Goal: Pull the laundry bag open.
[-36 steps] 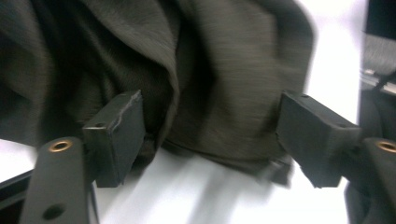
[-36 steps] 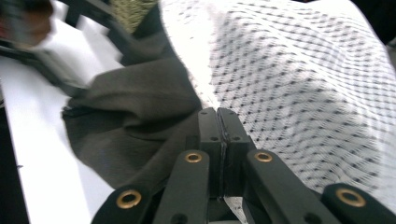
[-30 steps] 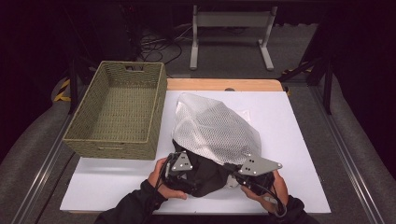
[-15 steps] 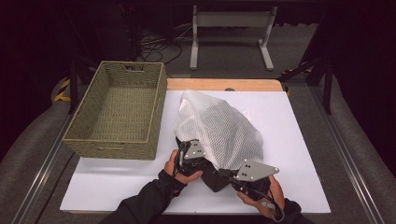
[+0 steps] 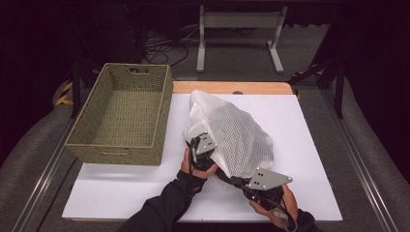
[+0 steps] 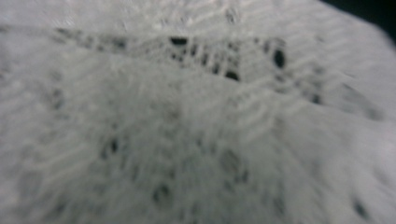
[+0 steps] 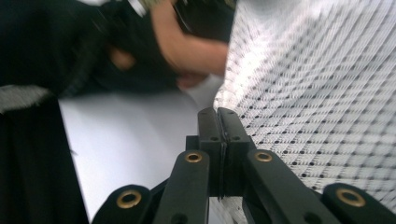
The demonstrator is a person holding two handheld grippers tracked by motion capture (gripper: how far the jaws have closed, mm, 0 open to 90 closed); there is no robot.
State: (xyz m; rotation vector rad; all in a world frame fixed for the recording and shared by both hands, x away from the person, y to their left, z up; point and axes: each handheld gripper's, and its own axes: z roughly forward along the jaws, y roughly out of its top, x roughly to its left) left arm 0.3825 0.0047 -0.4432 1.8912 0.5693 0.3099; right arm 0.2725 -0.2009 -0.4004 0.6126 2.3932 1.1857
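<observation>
White mesh laundry bag (image 5: 229, 133) on white bench (image 5: 121, 179), beside woven green basket (image 5: 123, 113). Right tongs (image 7: 218, 116) clenched, maybe pinching mesh; left tongs (image 5: 200, 147) state unclear. Lift evenly, avoid snagging.

Left gripper (image 5: 200, 145) raised near centre, tilted toward 12 o'clock, jaw state hidden. Right gripper (image 7: 217, 122) at 5 o'clock, jaws pressed together, pointing toward 10 o'clock.

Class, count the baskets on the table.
1: the basket at the table's left side, beside the mesh bag. None seems hidden.
</observation>
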